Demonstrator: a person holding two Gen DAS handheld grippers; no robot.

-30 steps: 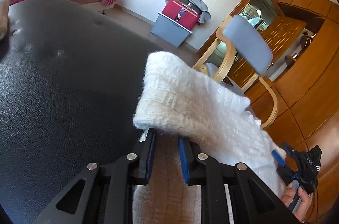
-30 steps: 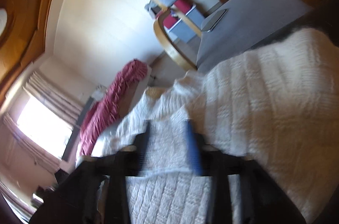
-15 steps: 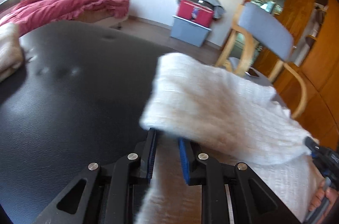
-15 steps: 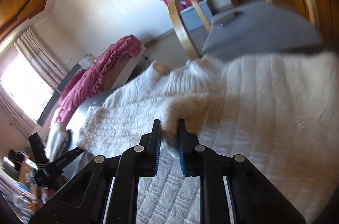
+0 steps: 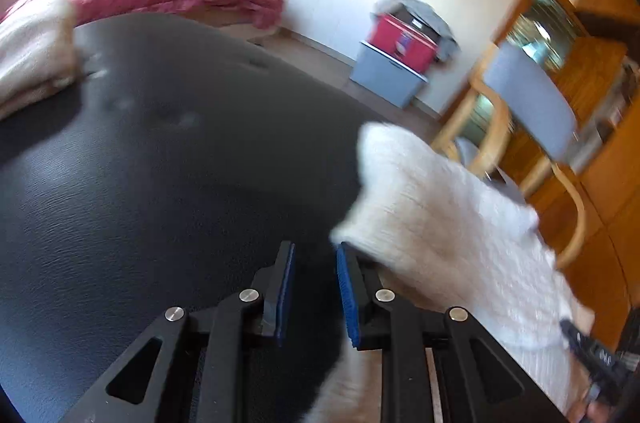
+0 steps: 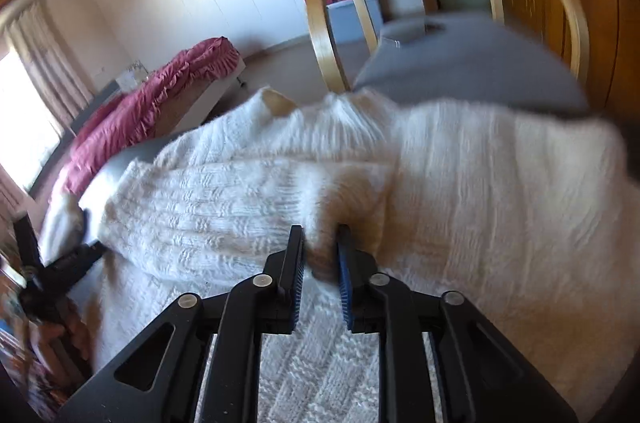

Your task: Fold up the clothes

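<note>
My left claw (image 5: 314,285) stands open over the black leather surface (image 5: 140,183), with nothing between its blue pads; the folded sleeve of the white knit sweater (image 5: 440,219) lies just to the right of it, touching the outer side of the right finger. The sweater is spread over the right part of the surface. My right claw (image 6: 320,265) has a fold of that sweater (image 6: 248,199) between its fingers; its jaws have just been opening a little, and I cannot tell whether the pads press the knit. A folded cream garment (image 5: 32,59) sits at the surface's far left. Beyond stands a grey armchair (image 6: 472,63).
</note>
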